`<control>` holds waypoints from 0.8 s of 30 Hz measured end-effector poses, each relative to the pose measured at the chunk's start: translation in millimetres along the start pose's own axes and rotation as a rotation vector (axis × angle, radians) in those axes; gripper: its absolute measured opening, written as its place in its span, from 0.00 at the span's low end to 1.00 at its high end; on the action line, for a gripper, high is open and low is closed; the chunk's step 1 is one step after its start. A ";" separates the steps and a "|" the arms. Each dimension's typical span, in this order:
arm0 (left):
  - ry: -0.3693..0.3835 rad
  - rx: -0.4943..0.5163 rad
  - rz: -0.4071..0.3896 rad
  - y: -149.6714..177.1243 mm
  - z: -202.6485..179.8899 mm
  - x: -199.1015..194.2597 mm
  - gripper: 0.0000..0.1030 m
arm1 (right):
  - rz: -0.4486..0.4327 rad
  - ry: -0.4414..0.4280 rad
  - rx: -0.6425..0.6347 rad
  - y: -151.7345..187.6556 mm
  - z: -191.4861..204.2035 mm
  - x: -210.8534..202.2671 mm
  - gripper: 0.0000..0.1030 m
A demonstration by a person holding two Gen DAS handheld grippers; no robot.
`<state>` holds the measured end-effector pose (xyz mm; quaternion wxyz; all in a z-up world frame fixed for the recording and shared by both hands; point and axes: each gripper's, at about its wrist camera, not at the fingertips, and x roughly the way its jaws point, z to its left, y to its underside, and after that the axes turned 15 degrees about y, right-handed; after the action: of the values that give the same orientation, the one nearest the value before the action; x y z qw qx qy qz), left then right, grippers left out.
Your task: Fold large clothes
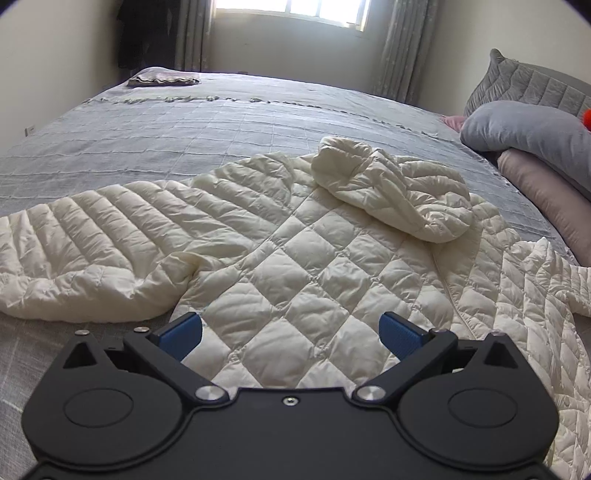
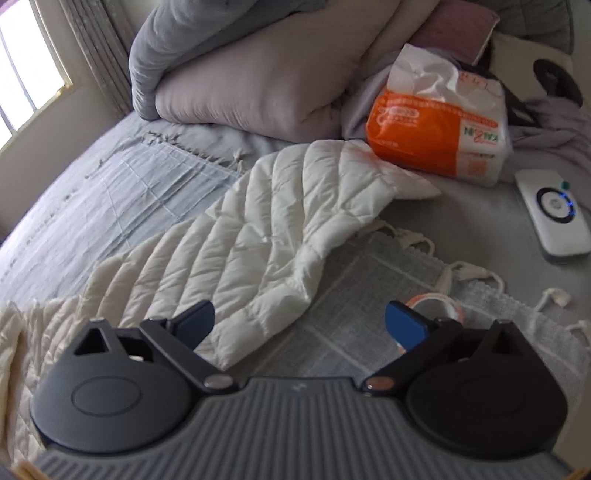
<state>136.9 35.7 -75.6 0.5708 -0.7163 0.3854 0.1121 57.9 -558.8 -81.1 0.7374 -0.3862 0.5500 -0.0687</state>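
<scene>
Nearest, we list the left tongs [image 1: 290,334]: blue pads spread wide, gripping nothing, poised over the body of the jacket [image 1: 295,266]. The right tongs [image 2: 300,326]: likewise spread wide and empty, with the cuff end of a sleeve [image 2: 255,236] just ahead of the left-hand pad and a roll of tape [image 2: 432,301] behind the right-hand pad.

Next, the cream quilted jacket itself, spread across the grey bedspread [image 1: 166,125], one sleeve stretched out to the left, its hood [image 1: 391,188] bunched on top near the middle.

Beyond the sleeve in the right view: an orange tissue pack [image 2: 436,129] touching the sleeve's far end, and a white device [image 2: 554,210] with a blue-lit ring.

Farther: stacked pillows [image 1: 535,147], a folded cloth [image 1: 162,78] at the far corner of the bed, then curtains [image 1: 402,48] and a window [image 1: 295,11].
</scene>
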 end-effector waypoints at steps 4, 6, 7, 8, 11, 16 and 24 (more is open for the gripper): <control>0.005 -0.007 0.010 1.8 -2.6 3.6 1.00 | -0.031 0.010 -0.011 -4.8 8.9 8.6 0.76; 0.006 0.001 0.018 2.4 -4.3 5.0 1.00 | -0.036 0.014 -0.009 -8.6 12.6 14.1 0.60; 0.004 0.004 0.023 2.0 -5.0 5.2 1.00 | -0.044 0.016 -0.009 -10.8 14.5 15.7 0.47; -0.001 0.003 0.028 0.8 -5.7 4.9 1.00 | -0.054 0.013 -0.012 -12.2 16.2 16.3 0.37; -0.006 -0.014 0.018 -4.7 -5.7 1.2 1.00 | -0.114 0.011 -0.034 -16.0 22.0 11.7 0.12; 0.014 -0.020 0.000 -10.5 -4.8 -2.4 1.00 | -0.212 -0.028 -0.091 -25.0 39.5 -18.3 0.07; 0.047 -0.023 -0.007 -10.2 -4.5 -3.4 1.00 | -0.351 -0.182 -0.236 -33.4 112.9 -97.6 0.06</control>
<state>140.3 33.6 -64.6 0.5535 -0.7267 0.3949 0.0979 128.6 -474.8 25.2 0.7104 -0.5640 0.4099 -0.0961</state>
